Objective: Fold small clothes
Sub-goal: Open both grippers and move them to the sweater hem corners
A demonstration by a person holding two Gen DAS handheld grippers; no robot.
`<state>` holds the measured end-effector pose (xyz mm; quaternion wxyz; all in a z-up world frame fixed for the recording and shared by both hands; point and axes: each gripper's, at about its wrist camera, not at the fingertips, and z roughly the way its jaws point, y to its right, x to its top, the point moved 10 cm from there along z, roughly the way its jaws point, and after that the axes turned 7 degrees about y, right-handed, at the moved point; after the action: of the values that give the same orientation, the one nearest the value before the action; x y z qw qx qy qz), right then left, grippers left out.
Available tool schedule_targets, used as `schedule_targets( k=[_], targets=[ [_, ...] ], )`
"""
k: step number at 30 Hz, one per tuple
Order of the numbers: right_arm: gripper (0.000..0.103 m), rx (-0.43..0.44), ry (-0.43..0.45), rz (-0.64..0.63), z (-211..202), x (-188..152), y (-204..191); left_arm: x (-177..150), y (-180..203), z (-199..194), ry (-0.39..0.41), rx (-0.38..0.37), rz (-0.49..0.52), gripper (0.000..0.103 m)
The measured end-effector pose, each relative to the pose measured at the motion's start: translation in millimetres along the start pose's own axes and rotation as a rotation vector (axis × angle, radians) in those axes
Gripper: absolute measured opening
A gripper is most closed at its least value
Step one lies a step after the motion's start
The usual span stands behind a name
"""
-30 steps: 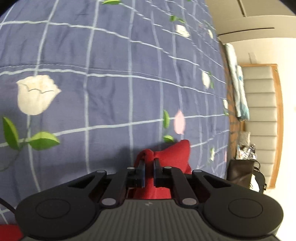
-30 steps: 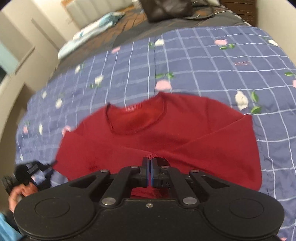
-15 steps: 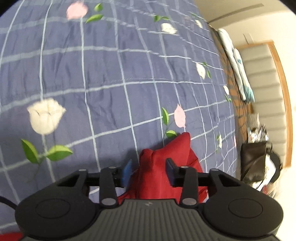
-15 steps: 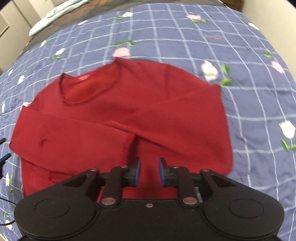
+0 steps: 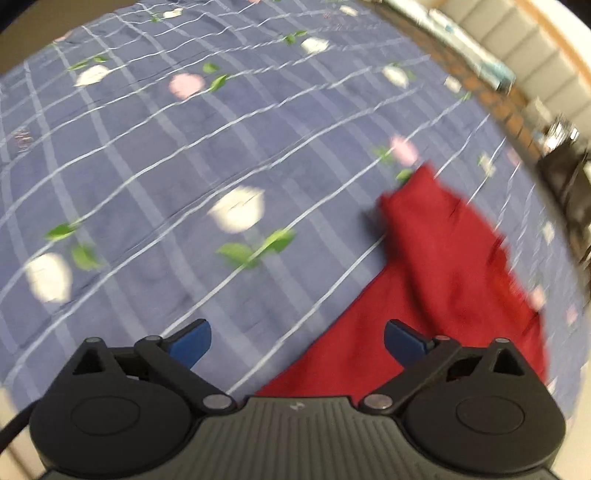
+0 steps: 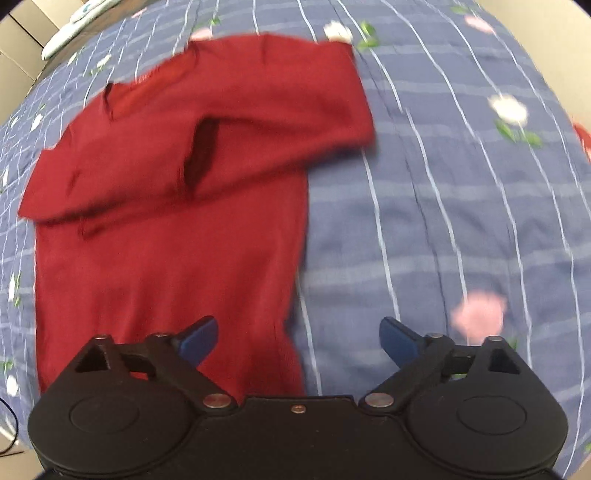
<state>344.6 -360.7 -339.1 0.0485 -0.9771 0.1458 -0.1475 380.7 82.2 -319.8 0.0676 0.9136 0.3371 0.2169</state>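
Observation:
A small dark red sweater (image 6: 173, 221) lies flat on the bed, both sleeves folded across its chest, neckline at the far side. My right gripper (image 6: 298, 341) hovers open over the sweater's right lower edge, its left pad above the red cloth and its right pad above the bedspread. In the left wrist view the same sweater (image 5: 436, 280) fills the lower right. My left gripper (image 5: 295, 341) is open beside its edge, holding nothing. Both views are motion-blurred.
The bed is covered by a blue checked bedspread (image 5: 155, 155) with white and pink flowers. A padded headboard (image 5: 517, 40) and a dark bag (image 5: 569, 184) are at the far right in the left wrist view. A folded light cloth (image 6: 70, 22) lies at the bed's far corner.
Both grippers let go of the red sleeves and opened wide. They have pulled back and swung sideways, leaving the sleeves laid across the sweater's body.

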Motion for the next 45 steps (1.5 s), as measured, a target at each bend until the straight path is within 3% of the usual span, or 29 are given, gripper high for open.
schedule_targets(
  k=[6,9,13,16,23,30,34,37,40,45],
  targets=[
    [0.1,-0.038,-0.076,0.018,0,-67,8,-54,-35,-4,-0.106,0.102,0.184,0.102],
    [0.1,-0.13,-0.138,0.009,4,-111,23,-85,-53,-2,-0.196,0.155,0.298,0.102],
    [0.101,-0.211,-0.134,0.031,-9,-158,48,-115,-76,-19,-0.237,0.107,0.294,0.102],
    [0.101,-0.337,-0.155,0.017,-24,-192,71,-127,-97,-45,-0.217,0.096,0.289,0.102],
    [0.102,-0.311,-0.063,0.101,-65,-247,78,-135,-148,-97,-0.164,0.093,0.311,0.102],
    [0.102,-0.326,-0.106,-0.023,-68,-309,51,-145,-207,-105,-0.185,0.2,0.296,0.102],
    [0.102,-0.382,-0.083,-0.144,-74,-314,47,-157,-233,-110,-0.212,0.216,0.269,0.102],
    [0.102,-0.403,-0.025,-0.162,-86,-305,44,-158,-239,-114,-0.213,0.217,0.273,0.102],
    [0.102,-0.42,0.039,-0.242,-95,-288,34,-154,-232,-116,-0.19,0.211,0.299,0.102],
    [0.102,-0.401,0.138,-0.49,-91,-260,2,-147,-199,-109,-0.141,0.187,0.415,0.102]
  ],
)
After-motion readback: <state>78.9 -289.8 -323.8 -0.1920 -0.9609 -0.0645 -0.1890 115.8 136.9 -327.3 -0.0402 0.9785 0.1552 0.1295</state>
